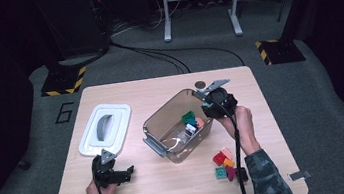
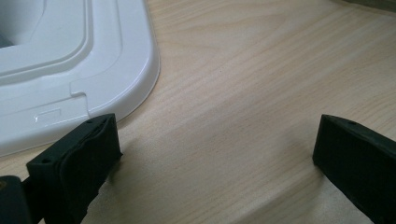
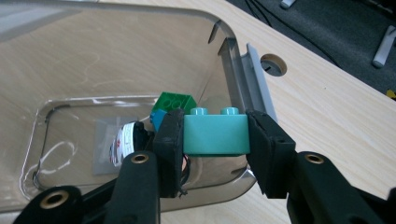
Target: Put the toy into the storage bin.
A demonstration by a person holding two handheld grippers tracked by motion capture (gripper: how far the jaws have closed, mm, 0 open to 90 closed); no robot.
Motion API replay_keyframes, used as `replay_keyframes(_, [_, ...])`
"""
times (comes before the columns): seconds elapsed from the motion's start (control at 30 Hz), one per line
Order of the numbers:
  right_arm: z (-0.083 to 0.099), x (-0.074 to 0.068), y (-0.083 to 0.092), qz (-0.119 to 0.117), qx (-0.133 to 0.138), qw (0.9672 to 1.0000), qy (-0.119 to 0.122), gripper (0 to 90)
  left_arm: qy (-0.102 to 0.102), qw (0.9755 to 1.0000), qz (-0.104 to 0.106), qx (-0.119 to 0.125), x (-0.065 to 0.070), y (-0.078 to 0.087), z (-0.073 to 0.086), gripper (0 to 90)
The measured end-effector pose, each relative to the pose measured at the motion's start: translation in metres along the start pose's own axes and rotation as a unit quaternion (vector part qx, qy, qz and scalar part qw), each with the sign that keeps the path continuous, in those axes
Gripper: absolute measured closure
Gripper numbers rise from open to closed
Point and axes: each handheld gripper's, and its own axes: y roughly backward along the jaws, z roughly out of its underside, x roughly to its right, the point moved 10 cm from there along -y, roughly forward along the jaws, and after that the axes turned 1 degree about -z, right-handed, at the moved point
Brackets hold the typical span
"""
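Now the right gripper (image 3: 215, 140), its jaws clamped on a teal brick (image 3: 215, 134), hangs over the clear bin (image 1: 155, 122) for the drop, which calls for opening the jaws, while the left gripper (image 2: 217, 154) rests wide open beside the white lid (image 2: 70, 60).

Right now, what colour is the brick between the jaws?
Teal plastic building brick, clearest in the right gripper view.

Table (image 2: 261, 93): pale wood-grain laminate, smooth, matt; lid (image 2: 70, 60): white plastic, glossy; bin (image 3: 116, 60): clear smoky plastic, shiny, scuffed at lower left of the right gripper view; teal brick (image 3: 215, 133): smooth plastic, satin; right gripper (image 3: 215, 140) pads: black matt rubbery foam.
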Motion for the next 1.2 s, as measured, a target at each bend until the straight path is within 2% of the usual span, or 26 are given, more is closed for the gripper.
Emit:
replay_keyframes(0.17, [0.006, -0.001, 0.0, -0.002, -0.012, 0.9999, 0.002, 58.4, 0.0, 1.0, 0.0, 0.0, 0.0, 0.0, 0.0, 0.5])
replay_keyframes(0.6, [0.014, -0.004, -0.001, -0.003, -0.02, 0.9996, 0.019, 58.1, 0.002, 1.0, 0.0, 0.0, 0.0, 0.0, 0.0, 0.5])
replay_keyframes(0.63, [0.015, -0.005, -0.001, -0.001, -0.022, 0.9996, 0.015, 58.1, 0.0, 1.0, 0.0, 0.0, 0.0, 0.0, 0.0, 0.5])
replay_keyframes(0.9, [0.018, -0.008, -0.002, 0.002, -0.031, 0.9988, 0.038, 57.2, 0.0, 1.0, 0.0, 0.0, 0.0, 0.0, 0.0, 0.5])
replay_keyframes(1.03, [0.019, -0.009, -0.002, 0.001, -0.033, 0.9986, 0.041, 45.9, 0.0, 1.0, 0.0, 0.0, 0.0, 0.0, 0.0, 0.5])
replay_keyframes(1.13, [0.018, -0.009, 0.0, 0.0, -0.025, 0.9989, 0.041, 39.0, 0.0, 1.0, 0.0, 0.0, 0.0, 0.0, 0.0, 0.5])
replay_keyframes(1.2, [0.018, -0.009, 0.002, -0.001, -0.019, 0.9993, 0.031, 34.9, 0.0, 1.0, 0.0, 0.0, 0.0, 0.0, 0.0, 0.5])
